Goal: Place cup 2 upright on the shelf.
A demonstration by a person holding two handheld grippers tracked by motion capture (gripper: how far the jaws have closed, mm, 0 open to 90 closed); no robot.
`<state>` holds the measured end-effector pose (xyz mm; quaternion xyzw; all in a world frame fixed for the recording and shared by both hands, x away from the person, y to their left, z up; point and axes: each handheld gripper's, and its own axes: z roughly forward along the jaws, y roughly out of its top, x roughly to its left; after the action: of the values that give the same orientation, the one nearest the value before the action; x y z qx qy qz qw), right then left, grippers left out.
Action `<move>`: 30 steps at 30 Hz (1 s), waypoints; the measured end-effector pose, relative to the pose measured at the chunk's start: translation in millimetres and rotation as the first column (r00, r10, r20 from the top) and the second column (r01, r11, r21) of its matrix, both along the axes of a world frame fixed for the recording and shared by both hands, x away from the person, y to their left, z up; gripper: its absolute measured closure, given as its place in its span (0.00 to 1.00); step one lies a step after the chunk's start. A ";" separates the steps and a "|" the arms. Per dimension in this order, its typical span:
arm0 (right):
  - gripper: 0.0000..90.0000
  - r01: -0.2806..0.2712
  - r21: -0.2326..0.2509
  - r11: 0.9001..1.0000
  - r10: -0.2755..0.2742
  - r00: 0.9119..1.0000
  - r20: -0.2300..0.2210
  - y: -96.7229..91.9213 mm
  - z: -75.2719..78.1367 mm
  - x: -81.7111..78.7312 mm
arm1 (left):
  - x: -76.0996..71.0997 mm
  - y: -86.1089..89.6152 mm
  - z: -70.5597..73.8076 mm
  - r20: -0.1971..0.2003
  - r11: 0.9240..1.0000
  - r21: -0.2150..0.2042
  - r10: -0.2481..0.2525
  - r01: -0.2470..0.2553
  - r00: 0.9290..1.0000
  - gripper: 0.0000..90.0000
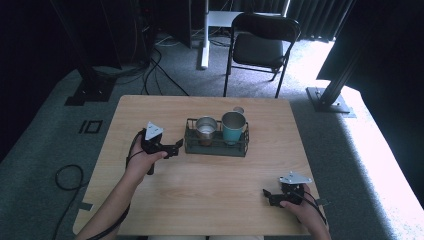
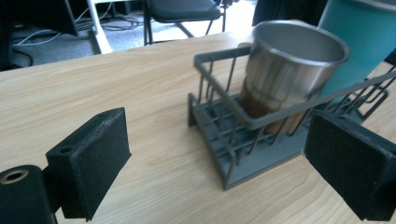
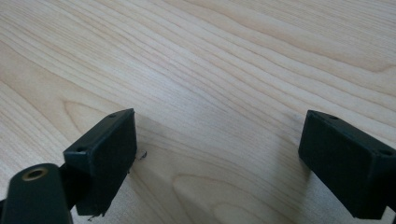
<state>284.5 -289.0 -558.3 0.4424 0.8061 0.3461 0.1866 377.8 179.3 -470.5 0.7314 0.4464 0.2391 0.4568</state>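
A dark wire rack [image 1: 216, 146] stands at the middle of the wooden table [image 1: 200, 185]. It holds a steel cup [image 1: 206, 128] on its left and a teal cup [image 1: 233, 127] on its right. My left gripper [image 1: 176, 147] is open just left of the rack, pointing at it. In the left gripper view the rack's near corner [image 2: 219, 154] and the steel cup [image 2: 289, 70] lie ahead between the wide jaws, with the teal cup [image 2: 364, 37] behind. My right gripper [image 1: 266, 194] rests open near the table's front right, over bare wood [image 3: 219, 93].
A black folding chair [image 1: 260, 45] stands on the carpet beyond the table's far edge. Cables [image 1: 150, 75] and a stand base [image 1: 90, 92] lie at the back left, another base plate [image 1: 330, 102] at the back right.
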 end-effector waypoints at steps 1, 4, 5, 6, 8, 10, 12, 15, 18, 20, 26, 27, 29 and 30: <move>0.12 0.000 -0.001 1.000 0.000 1.000 0.000 -0.1 0.0 0.0 | -0.7 1.9 -1.6 -0.005 1.000 0.000 0.002 -0.002 1.000 0.08; 0.12 0.000 0.000 1.000 0.000 1.000 0.000 0.0 0.0 0.0 | -2.4 5.6 -5.2 -0.012 1.000 0.006 0.007 -0.007 1.000 0.08; 0.12 0.000 0.000 1.000 0.000 1.000 0.000 0.0 0.0 0.0 | -4.2 9.9 -8.8 -0.021 1.000 0.000 0.014 -0.014 1.000 0.08; 0.12 0.000 0.000 1.000 0.000 1.000 0.000 0.0 0.0 0.0 | -4.2 9.9 -8.8 -0.021 1.000 0.000 0.014 -0.014 1.000 0.08; 0.12 0.000 0.000 1.000 0.000 1.000 0.000 0.0 0.0 0.0 | -5.3 12.6 -11.1 -0.027 1.000 -0.002 0.019 -0.019 0.999 0.08; 0.12 0.000 0.000 1.000 0.000 1.000 0.000 0.0 0.0 0.0 | -8.8 18.4 -15.9 -0.045 1.000 -0.003 0.028 -0.029 0.999 0.08; 0.12 0.000 0.000 1.000 0.000 1.000 0.000 0.0 0.0 0.0 | -11.2 21.3 -18.2 -0.049 0.999 0.000 0.037 -0.037 0.998 0.08; 0.12 0.000 0.000 1.000 0.000 1.000 0.000 0.0 0.0 0.0 | -15.5 26.4 -21.7 -0.059 0.999 0.002 0.044 -0.044 0.997 0.08; 0.12 0.000 0.000 1.000 0.000 1.000 0.000 0.0 0.0 0.0 | -20.9 32.2 -25.6 -0.062 0.998 0.014 0.055 -0.055 0.997 0.08; 0.12 0.000 0.000 1.000 0.000 1.000 0.000 0.0 0.0 0.0 | -25.1 37.3 -28.5 -0.065 0.998 0.017 0.069 -0.068 0.996 0.08; 0.12 0.000 0.000 1.000 0.000 1.000 0.000 0.0 0.0 0.0 | -37.5 50.0 -33.9 -0.081 0.995 0.026 0.095 -0.093 0.992 0.08; 0.12 0.000 0.000 1.000 0.000 1.000 0.000 0.0 0.0 0.0 | -39.8 51.9 -34.4 -0.082 0.995 0.027 0.100 -0.098 0.992 0.08; 0.12 0.000 0.000 1.000 0.000 1.000 0.000 0.0 0.0 0.0 | -44.5 55.6 -35.7 -0.092 0.995 0.024 0.098 -0.096 0.991 0.08; 0.12 0.000 0.000 1.000 0.000 1.000 0.000 0.0 0.0 0.0 | -47.1 57.5 -36.5 -0.092 0.994 0.029 0.104 -0.101 0.990 0.08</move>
<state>284.5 -289.0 -558.3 0.4423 0.8060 0.3461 0.1867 330.7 236.7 -507.0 0.7232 0.5013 0.2333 0.4138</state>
